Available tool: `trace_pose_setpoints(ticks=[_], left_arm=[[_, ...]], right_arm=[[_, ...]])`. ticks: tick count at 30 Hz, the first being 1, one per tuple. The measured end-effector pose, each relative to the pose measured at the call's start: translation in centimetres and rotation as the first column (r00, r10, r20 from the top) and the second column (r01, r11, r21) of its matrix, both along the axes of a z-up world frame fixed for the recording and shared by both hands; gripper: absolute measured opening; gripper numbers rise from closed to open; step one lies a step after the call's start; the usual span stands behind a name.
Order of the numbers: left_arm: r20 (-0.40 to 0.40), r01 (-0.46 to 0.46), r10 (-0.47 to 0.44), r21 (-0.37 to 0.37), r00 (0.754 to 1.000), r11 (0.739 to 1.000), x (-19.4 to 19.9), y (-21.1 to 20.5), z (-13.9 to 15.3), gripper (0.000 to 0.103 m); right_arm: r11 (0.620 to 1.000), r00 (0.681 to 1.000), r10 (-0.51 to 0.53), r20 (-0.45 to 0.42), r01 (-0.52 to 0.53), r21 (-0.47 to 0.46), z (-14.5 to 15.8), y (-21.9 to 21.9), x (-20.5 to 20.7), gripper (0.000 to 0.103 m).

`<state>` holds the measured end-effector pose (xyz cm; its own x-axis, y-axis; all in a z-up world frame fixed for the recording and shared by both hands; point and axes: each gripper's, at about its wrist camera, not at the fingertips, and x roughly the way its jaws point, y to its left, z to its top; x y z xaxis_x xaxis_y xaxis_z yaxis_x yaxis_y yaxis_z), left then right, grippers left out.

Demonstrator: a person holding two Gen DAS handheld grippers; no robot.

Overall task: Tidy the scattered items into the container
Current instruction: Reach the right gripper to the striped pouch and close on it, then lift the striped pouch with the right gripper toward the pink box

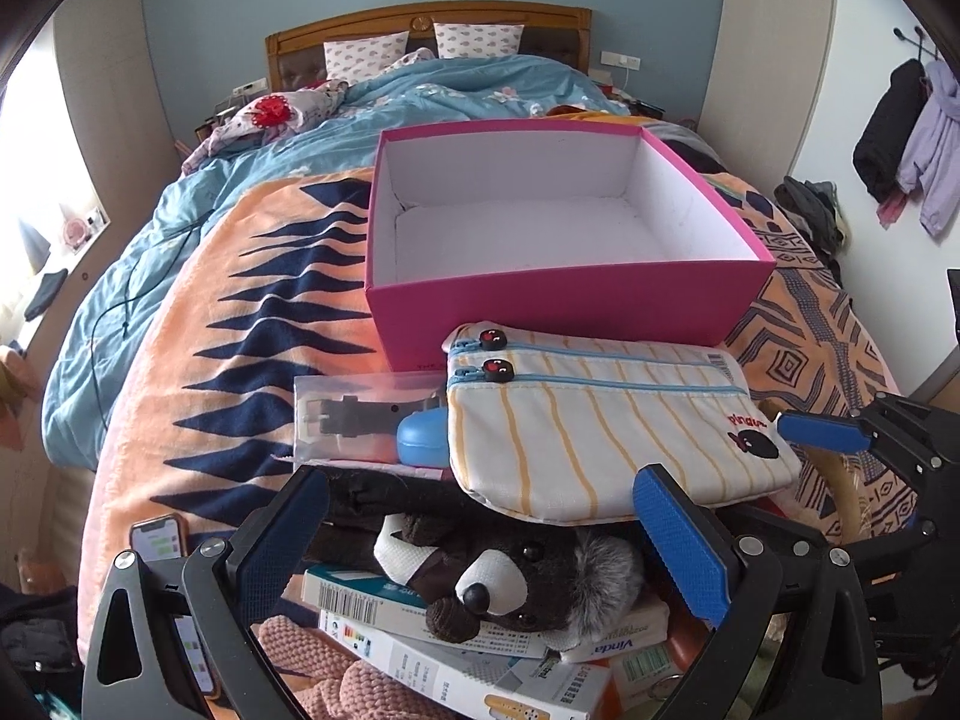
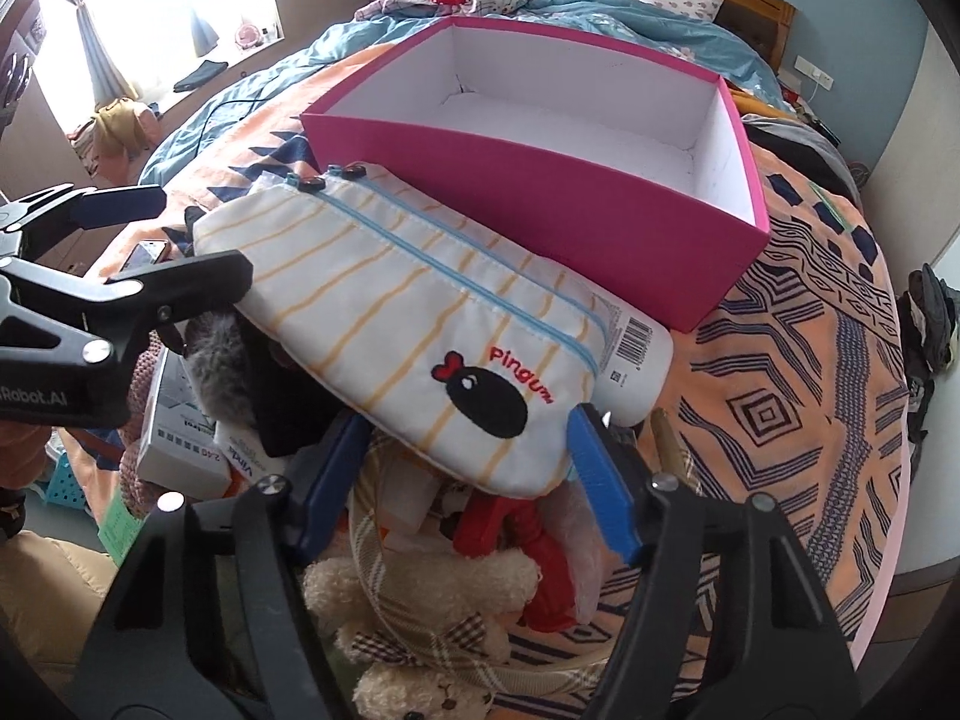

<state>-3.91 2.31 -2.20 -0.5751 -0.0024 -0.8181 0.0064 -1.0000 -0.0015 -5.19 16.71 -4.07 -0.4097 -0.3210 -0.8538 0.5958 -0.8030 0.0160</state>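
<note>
The striped pouch lies slanted up-left, its low end between the open right hand-held gripper fingers; the left hand-held gripper is open too.

Bed carries an orange patterned blanket over a blue duvet; two pillows lean against the wooden headboard; clothes hang on wall hooks.

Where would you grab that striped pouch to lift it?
Probably the pouch's near corner by the penguin patch, coming from the front. That thin, flat edge overhangs the pile, right between the right gripper's open fingers.
</note>
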Motion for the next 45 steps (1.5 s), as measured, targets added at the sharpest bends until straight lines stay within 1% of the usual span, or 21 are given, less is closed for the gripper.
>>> trace_pose_setpoints(ticks=[2, 3, 6, 13, 19, 23, 27, 29, 31, 32, 34, 35, 36, 37, 38, 39, 40, 43, 45], left_arm=[[-0.007, 0.011, -0.011, -0.002, 1.000, 1.000, -0.1, 0.0, 0.2, 0.103], [-0.011, 0.017, -0.017, -0.003, 1.000, 1.000, -0.1, 0.0, 0.3, 0.103], [-0.021, 0.034, -0.034, -0.006, 0.999, 0.999, -0.2, 0.0, 0.5, 0.103], [-0.048, 0.075, -0.076, -0.026, 0.996, 0.997, -0.4, 0.1, 1.2, 0.103], [-0.071, 0.118, -0.124, -0.090, 0.990, 0.989, -1.2, 0.8, 1.5, 0.103], [-0.075, 0.155, -0.168, -0.153, 0.983, 0.976, -2.2, 1.8, 1.4, 0.103], [-0.079, 0.159, -0.177, -0.190, 0.981, 0.969, -3.2, 2.4, 1.4, 0.101], [-0.073, 0.155, -0.173, -0.202, 0.982, 0.967, -4.0, 2.6, 1.3, 0.093], [-0.055, 0.144, -0.158, -0.206, 0.986, 0.968, -4.9, 2.6, 1.0, 0.080], [-0.040, 0.134, -0.145, -0.199, 0.989, 0.971, -5.4, 2.5, 0.8, 0.077], [-0.018, 0.116, -0.121, -0.176, 0.993, 0.978, -6.2, 2.2, 0.5, 0.064], [-0.007, 0.108, -0.110, -0.157, 0.994, 0.982, -6.6, 2.1, 0.4, 0.062], [0.001, 0.104, -0.105, -0.137, 0.994, 0.985, -6.9, 1.9, 0.2, 0.056], [0.008, 0.102, -0.102, -0.124, 0.995, 0.987, -7.2, 1.7, 0.0, 0.049], [0.016, 0.103, -0.101, -0.115, 0.995, 0.988, -7.5, 1.6, -0.2, 0.048], [0.023, 0.104, -0.102, -0.108, 0.995, 0.989, -7.7, 1.5, -0.4, 0.047], [0.025, 0.108, -0.106, -0.102, 0.994, 0.989, -7.9, 1.5, -0.6, 0.047], [0.029, 0.130, -0.128, -0.081, 0.991, 0.988, -8.2, 1.5, -1.0, 0.045], [0.033, 0.149, -0.147, -0.074, 0.989, 0.986, -8.4, 1.5, -1.2, 0.045]], right_arm=[[1.000, 1.000, 0.021, 0.004, -0.021, -0.006, 0.3, -0.1, -0.2, 0.062], [1.000, 1.000, 0.031, 0.004, -0.030, -0.007, 0.4, -0.1, -0.3, 0.057], [0.998, 0.998, 0.055, -0.015, -0.055, 0.011, 1.0, -0.3, -0.5, 0.050], [0.998, 0.999, 0.049, -0.010, -0.049, -0.031, 2.1, 0.7, -2.1, 0.049], [0.996, 0.998, 0.066, 0.006, -0.065, -0.059, 1.9, 1.5, -3.3, 0.049], [0.992, 0.997, 0.074, 0.016, -0.072, -0.103, 2.1, 2.0, -4.2, 0.049], [0.986, 0.997, 0.079, 0.020, -0.075, -0.150, 2.6, 2.4, -5.6, 0.049], [0.983, 0.996, 0.082, 0.018, -0.078, -0.167, 2.7, 2.5, -6.2, 0.049], [0.980, 0.996, 0.083, 0.012, -0.079, -0.184, 2.9, 2.6, -7.0, 0.049], [0.977, 0.997, 0.079, 0.009, -0.076, -0.197, 3.0, 2.7, -7.5, 0.049], [0.973, 0.998, 0.067, 0.013, -0.063, -0.224, 3.1, 3.0, -8.2, 0.049], [0.970, 0.998, 0.061, 0.016, -0.056, -0.237, 3.1, 3.2, -8.5, 0.049], [0.967, 0.998, 0.056, 0.016, -0.050, -0.248, 3.0, 3.4, -8.8, 0.049], [0.966, 0.999, 0.048, 0.015, -0.043, -0.254, 2.9, 3.5, -8.9, 0.051], [0.965, 0.999, 0.039, 0.013, -0.034, -0.259, 2.8, 3.7, -8.9, 0.055], [0.964, 1.000, 0.022, 0.014, -0.018, -0.266, 2.6, 4.1, -8.8, 0.063], [0.962, 1.000, 0.002, 0.018, 0.003, -0.274, 2.3, 4.6, -8.7, 0.069], [0.954, 0.998, -0.053, 0.041, 0.062, -0.294, 1.2, 6.1, -8.2, 0.070], [0.951, 0.997, -0.069, 0.041, 0.078, -0.299, 0.7, 6.2, -8.2, 0.070]])
